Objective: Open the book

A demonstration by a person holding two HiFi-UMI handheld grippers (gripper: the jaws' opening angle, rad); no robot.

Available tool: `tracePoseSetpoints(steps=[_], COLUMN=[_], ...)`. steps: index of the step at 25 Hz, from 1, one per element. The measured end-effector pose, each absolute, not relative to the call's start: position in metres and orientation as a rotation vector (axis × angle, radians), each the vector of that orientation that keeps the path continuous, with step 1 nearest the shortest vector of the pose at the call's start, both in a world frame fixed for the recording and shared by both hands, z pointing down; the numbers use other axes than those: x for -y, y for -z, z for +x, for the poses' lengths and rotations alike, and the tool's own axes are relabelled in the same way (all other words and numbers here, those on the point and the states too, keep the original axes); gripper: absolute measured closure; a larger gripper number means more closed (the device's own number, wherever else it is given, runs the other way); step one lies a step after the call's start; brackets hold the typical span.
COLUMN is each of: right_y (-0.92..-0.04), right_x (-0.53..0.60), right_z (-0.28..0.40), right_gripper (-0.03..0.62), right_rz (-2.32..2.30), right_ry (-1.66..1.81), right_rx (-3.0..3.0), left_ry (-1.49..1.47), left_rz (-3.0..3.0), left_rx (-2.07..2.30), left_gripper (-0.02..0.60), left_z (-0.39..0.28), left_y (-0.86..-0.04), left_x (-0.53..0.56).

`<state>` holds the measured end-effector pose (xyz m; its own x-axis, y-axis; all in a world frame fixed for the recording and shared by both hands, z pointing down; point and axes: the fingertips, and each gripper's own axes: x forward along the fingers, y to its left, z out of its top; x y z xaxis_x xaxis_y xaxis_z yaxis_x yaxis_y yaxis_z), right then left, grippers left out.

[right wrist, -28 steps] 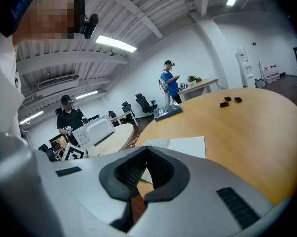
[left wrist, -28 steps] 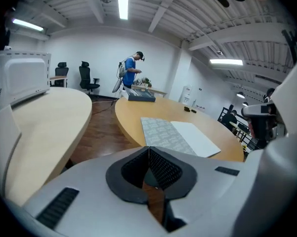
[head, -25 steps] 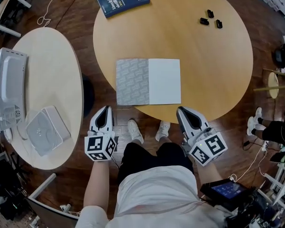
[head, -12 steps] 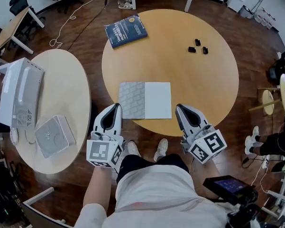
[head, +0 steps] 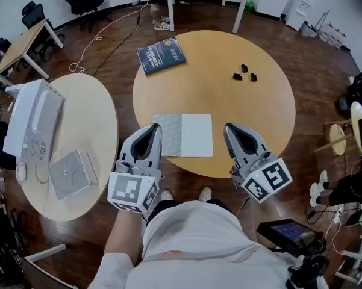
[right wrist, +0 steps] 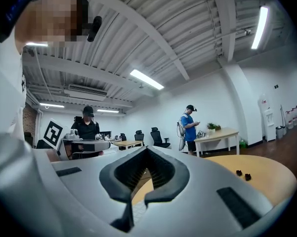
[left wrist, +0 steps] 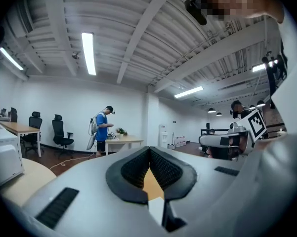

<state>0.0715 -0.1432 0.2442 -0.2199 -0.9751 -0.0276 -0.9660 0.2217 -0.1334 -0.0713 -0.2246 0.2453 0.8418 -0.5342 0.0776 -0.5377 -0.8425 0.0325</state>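
An open book lies flat at the near edge of the round wooden table, a grey patterned page on its left and a blank white page on its right. My left gripper hangs at the book's left corner, above the table edge, jaws closed with nothing between them. My right gripper is level with it, just right of the book, also shut and empty. In the left gripper view the left gripper points level across the room. The right gripper does the same in its own view.
A closed blue book lies at the table's far left, and three small black objects at the far right. A second pale table on the left carries a white machine and a white box. A person in blue stands at a far desk.
The head view has pulled back and up, so the table looks smaller. Both grippers have risen and moved slightly forward beside the book. The book has stayed where it was, open.
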Motion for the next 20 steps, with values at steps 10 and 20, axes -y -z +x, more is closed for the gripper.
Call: tracePoseSetpoints(steps=[10, 20], right_y=[-0.2381, -0.238], right_x=[0.14, 0.1372], right_z=[0.0761, 0.0718], right_gripper=[0.597, 0.597], right_rz=[-1.925, -1.943], right_ry=[0.097, 0.091], right_rx=[-2.358, -2.354], left_ry=[-0.101, -0.087], left_rz=[2.935, 2.931], left_rx=[0.834, 0.834], left_gripper=[0.569, 0.569], left_z=[-0.0698, -0.0749], left_y=[-0.2464, -0.2447], left_x=[0.2235, 0.2244])
